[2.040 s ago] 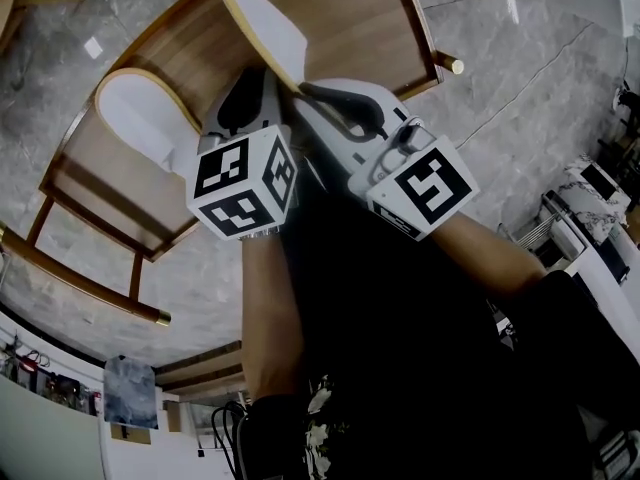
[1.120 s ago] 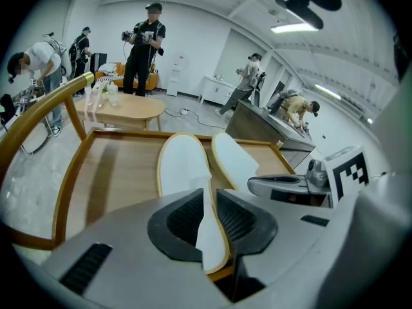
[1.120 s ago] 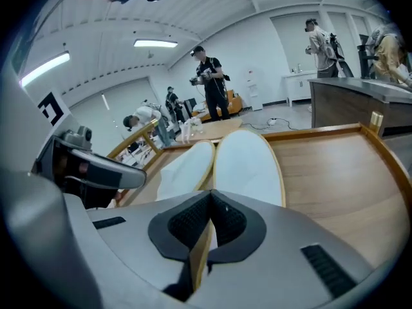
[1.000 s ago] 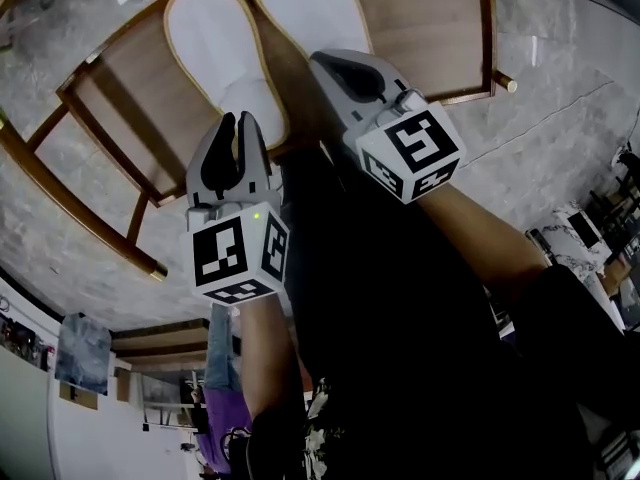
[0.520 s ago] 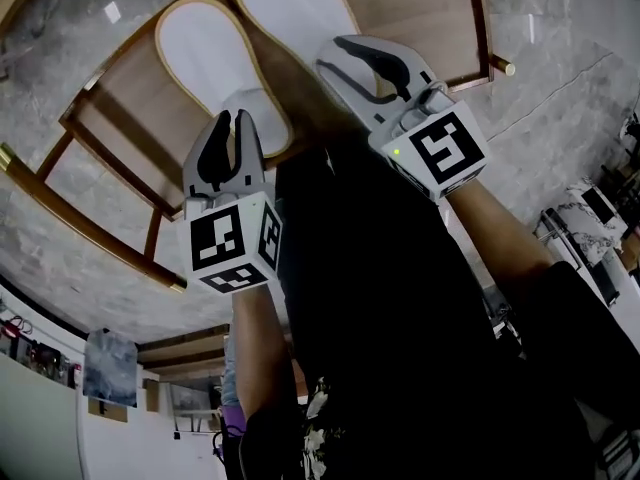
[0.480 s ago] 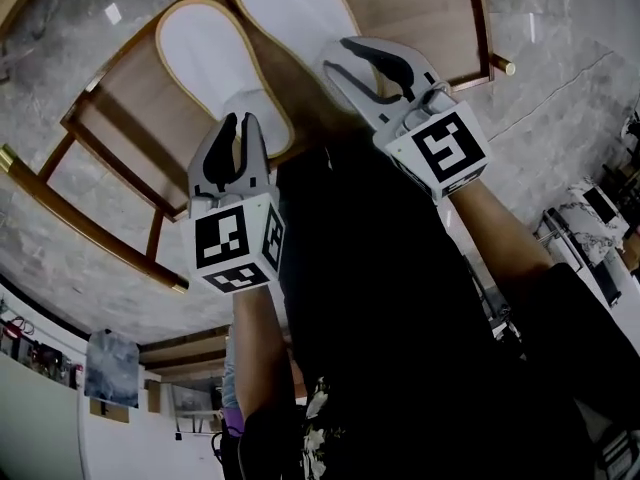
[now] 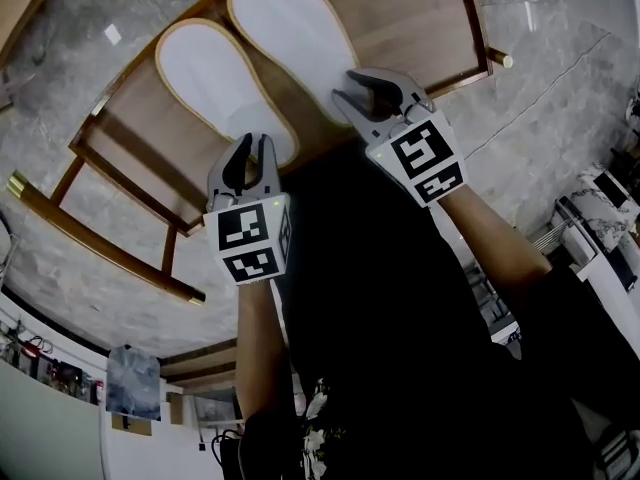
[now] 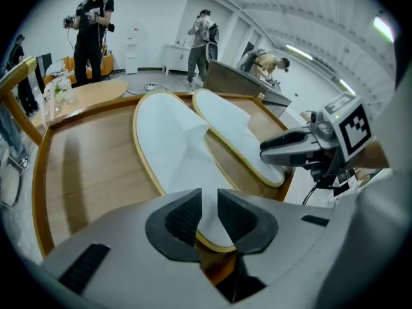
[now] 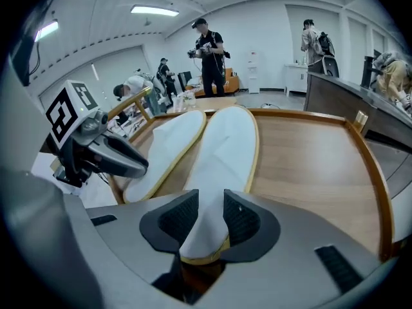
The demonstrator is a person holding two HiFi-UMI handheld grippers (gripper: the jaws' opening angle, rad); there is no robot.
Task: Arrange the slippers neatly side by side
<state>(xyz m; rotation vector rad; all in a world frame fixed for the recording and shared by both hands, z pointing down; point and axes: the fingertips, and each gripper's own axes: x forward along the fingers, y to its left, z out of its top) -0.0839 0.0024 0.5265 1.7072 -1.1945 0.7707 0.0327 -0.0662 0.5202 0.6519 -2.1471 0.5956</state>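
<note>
Two white slippers with tan edging lie side by side on a wooden seat point(image 7: 420, 18). The left slipper point(image 7: 215, 78) point(image 8: 174, 147) point(image 9: 164, 150) has its heel between the pads of my left gripper point(image 7: 248, 146) point(image 8: 207, 211), which is shut on it, though the jaws have just been easing apart a little. The right slipper point(image 7: 290, 28) point(image 9: 222, 153) point(image 8: 235, 131) lies flat with its heel in the gap of my right gripper point(image 7: 368, 90) point(image 9: 210, 217). Those jaws have just been opening and now stand open around the heel.
The seat has a raised wooden rim point(image 9: 370, 172) and sits in a wooden frame point(image 7: 100, 238) on a grey marble floor point(image 7: 560, 98). Several people point(image 9: 209, 50) stand among desks at the back of the room.
The slippers have been brought together and now lie parallel. The right jaws went from shut to open round the heel. Both grippers have sunk toward the seat's near edge.
</note>
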